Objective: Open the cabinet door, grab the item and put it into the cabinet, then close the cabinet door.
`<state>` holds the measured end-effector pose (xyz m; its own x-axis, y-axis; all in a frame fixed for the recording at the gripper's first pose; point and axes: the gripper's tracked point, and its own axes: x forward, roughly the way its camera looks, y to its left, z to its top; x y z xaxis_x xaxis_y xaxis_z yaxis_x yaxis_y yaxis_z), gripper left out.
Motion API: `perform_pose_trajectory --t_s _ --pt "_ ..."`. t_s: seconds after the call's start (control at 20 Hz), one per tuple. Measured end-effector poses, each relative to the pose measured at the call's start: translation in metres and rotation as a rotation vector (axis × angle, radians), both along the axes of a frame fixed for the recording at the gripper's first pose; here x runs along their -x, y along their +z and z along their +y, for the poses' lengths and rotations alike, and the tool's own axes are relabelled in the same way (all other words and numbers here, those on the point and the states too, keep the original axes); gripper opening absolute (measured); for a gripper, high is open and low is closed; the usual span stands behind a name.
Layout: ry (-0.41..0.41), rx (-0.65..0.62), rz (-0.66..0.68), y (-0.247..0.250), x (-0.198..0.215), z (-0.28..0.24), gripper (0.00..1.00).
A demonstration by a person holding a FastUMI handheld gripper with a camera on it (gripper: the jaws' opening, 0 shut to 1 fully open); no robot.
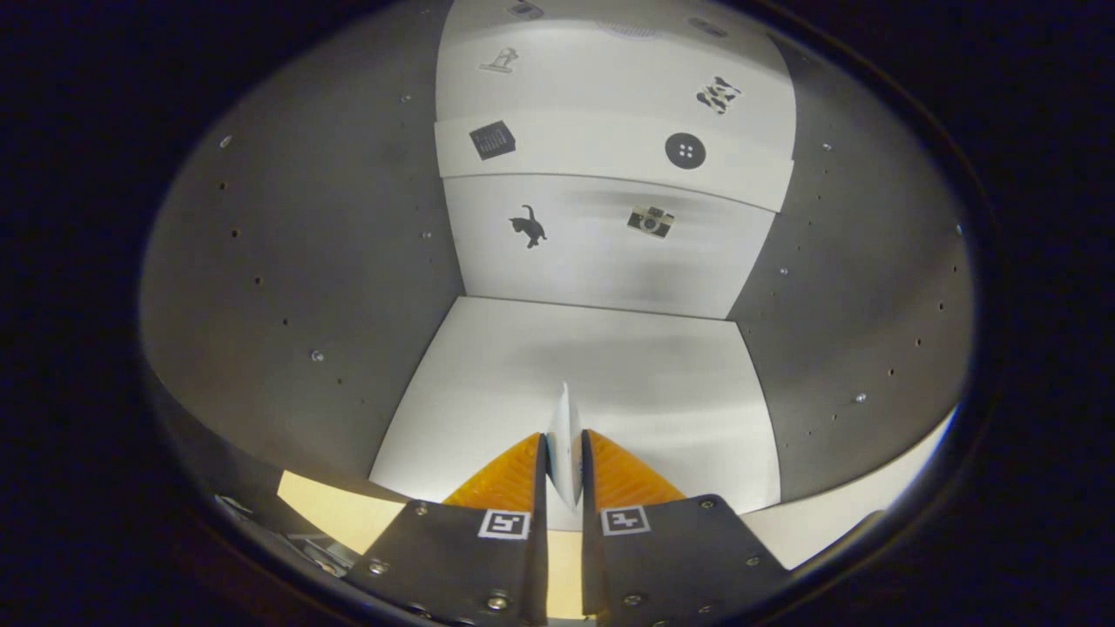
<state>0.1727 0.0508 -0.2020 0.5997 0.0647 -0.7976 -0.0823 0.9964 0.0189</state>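
Note:
I look into the open cabinet (pixel 348 287), which has grey side walls, a white floor (pixel 610 374) and a white back wall with small stickers. My gripper (pixel 564 453) is shut on a thin, flat white item (pixel 564 431) held edge-on between both fingers, its tip poking up past the fingertips. The fingers hover at the cabinet's front, over the near part of the white floor. The item's full shape is hidden by the fingers.
A white shelf (pixel 610 157) crosses the cabinet higher up, with more white wall above it. Both grey side walls (pixel 854 305) carry rows of peg holes. A light wooden surface (pixel 331 509) shows below the cabinet's front edge.

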Motion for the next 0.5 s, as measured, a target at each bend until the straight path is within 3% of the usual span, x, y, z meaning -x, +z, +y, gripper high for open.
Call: perform_pose_trajectory --t_s 0.5 --pt "-0.046 -0.058 -0.077 0.014 -0.013 0.005 0.18"
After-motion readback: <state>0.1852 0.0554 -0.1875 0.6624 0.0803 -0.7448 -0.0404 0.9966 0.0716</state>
